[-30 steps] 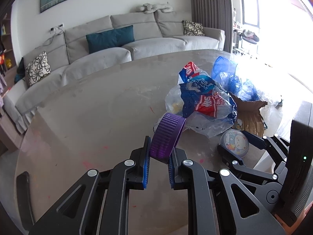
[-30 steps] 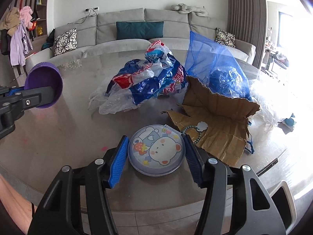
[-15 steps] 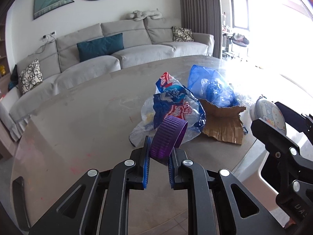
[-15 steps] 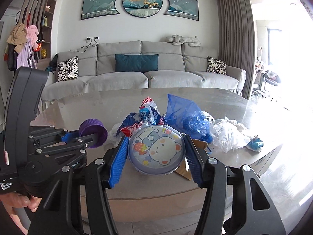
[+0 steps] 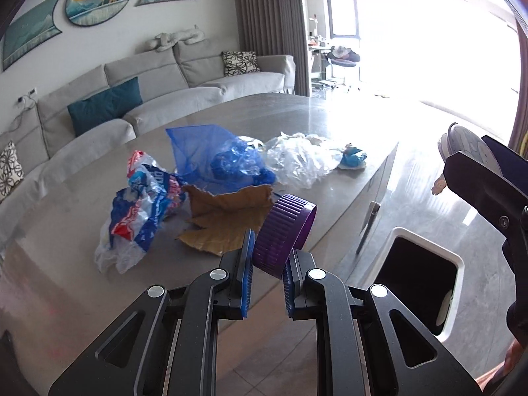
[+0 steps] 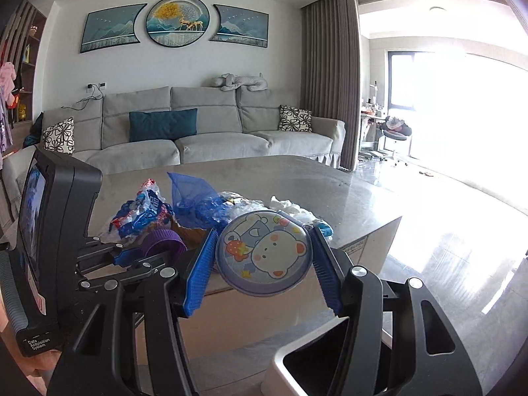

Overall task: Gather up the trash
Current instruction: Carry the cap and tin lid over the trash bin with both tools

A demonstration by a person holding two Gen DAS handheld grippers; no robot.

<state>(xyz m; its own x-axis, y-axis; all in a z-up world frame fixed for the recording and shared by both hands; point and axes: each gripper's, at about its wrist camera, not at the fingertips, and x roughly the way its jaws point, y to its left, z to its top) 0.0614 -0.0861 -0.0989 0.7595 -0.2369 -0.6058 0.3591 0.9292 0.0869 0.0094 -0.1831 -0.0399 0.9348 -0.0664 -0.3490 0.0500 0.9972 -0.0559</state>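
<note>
Here, left gripper (image 5: 267, 264) clamped on a ribbed purple bottle cap (image 5: 283, 234), tilted, above the near edge of the grey table (image 5: 82, 224). Right gripper (image 6: 264, 257) closed on a round cartoon-bear lid (image 6: 264, 254), over a white-rimmed bin (image 6: 330, 359). Behind, on the tabletop: torn cardboard (image 5: 227, 211), a blue mesh bag (image 5: 204, 151), crumpled plastic wrappers (image 5: 145, 204).

**Bright living room behind your bench**

You face a grey sofa (image 6: 204, 138) with a teal cushion (image 6: 162, 124) at centre frame, three-part wall art (image 6: 176, 21) above, a brown curtain (image 6: 330, 79) and a glaring window (image 6: 439, 76) at right, over a glossy floor (image 6: 455, 231).
</note>
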